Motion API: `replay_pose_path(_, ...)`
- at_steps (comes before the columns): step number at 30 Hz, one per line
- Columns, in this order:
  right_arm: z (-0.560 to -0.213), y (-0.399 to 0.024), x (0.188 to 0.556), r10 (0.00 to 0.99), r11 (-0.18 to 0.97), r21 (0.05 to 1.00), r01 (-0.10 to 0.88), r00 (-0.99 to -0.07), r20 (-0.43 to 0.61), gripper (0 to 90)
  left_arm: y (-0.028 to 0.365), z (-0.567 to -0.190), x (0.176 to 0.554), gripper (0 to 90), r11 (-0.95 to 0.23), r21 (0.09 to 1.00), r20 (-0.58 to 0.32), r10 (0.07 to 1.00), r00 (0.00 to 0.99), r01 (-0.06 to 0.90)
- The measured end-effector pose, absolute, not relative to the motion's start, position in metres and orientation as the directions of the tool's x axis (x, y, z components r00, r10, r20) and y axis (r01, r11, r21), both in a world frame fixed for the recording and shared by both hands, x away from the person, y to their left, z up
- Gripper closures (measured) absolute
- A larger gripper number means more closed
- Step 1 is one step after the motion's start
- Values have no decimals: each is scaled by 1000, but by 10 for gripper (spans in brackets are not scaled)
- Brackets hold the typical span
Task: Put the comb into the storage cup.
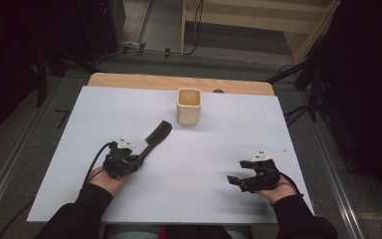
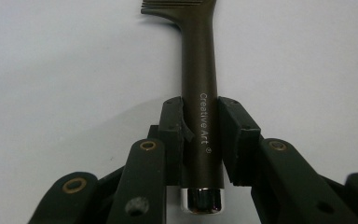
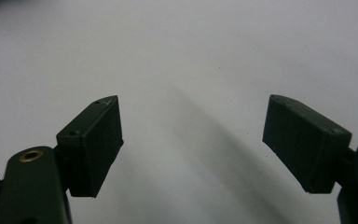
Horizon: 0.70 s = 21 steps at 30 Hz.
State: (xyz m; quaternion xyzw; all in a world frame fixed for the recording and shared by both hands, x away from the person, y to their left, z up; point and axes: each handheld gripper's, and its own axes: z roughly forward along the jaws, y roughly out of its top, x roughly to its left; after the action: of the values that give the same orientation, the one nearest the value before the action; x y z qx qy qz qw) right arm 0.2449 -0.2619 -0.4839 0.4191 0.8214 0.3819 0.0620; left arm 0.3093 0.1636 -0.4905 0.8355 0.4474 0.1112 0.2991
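Left gripper (image 2: pixel 200 135) fingers pinch the comb (image 2: pixel 198 70); right gripper (image 3: pixel 191 144) fingers spread; beige cup (image 1: pixel 188 106) looks empty.

The comb (image 2: pixel 198 79) runs off the top edge of the left gripper view, so just a sliver of teeth shows up there. Its handle is partly covered where the left gripper (image 2: pixel 199 140) pinches it, and the gripper arms get chopped off at the bottom edge. In the right gripper view, the right gripper (image 3: pixel 191 144) loses both arms at the lower corners. In the high view, the sleeves (image 1: pixel 79 214) get cut at the bottom, and the cup (image 1: pixel 188 106) interior is too small to tell.
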Motion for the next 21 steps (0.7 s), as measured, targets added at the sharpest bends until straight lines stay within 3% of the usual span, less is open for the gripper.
replay_pose_path(21, -483, -262, 245, 735, 356, 682, 639, -642, 218, 180, 173, -469, 311, 731, -303, 645, -211, 812, 545, 702)
